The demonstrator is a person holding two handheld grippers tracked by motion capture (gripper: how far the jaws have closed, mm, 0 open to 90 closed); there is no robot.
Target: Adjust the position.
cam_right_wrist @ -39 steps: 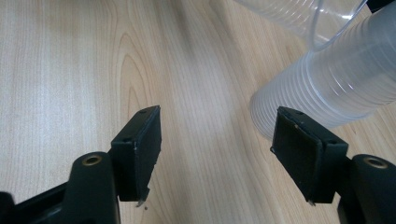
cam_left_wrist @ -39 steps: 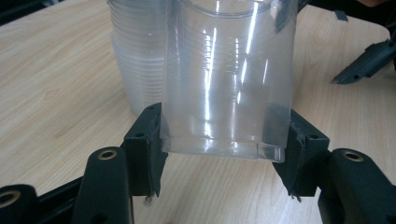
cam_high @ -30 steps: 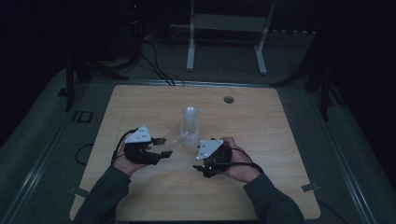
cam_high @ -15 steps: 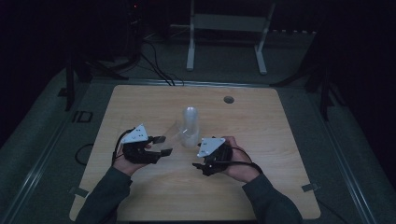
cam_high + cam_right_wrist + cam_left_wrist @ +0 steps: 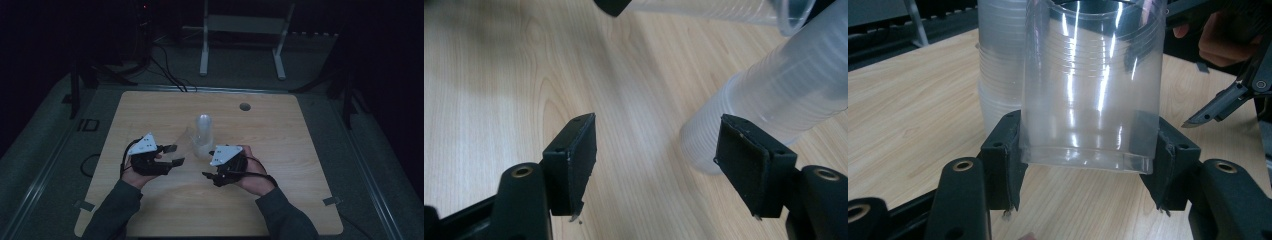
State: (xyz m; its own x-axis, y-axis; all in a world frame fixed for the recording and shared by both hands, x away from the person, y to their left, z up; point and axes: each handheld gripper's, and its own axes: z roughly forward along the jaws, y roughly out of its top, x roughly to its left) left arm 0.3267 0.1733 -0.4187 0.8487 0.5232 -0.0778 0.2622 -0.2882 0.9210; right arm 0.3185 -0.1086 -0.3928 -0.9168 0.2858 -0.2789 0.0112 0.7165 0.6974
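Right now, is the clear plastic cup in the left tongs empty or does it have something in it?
Empty: the clear plastic cup between the left tongs shows no contents, only glare on its walls.

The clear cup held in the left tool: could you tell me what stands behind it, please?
Behind the clear cup stands a stack of cups on the table. The cup covers the stack's right side.

Single clear ribbed plastic cup (image 5: 1091, 85): empty, held off the worktop, clamped near its base between the left gripper's fingers (image 5: 1003, 155), lying tilted. Stack of nested clear plastic cups (image 5: 203, 134): upright mid-worktop, just beside the held cup, ungripped.
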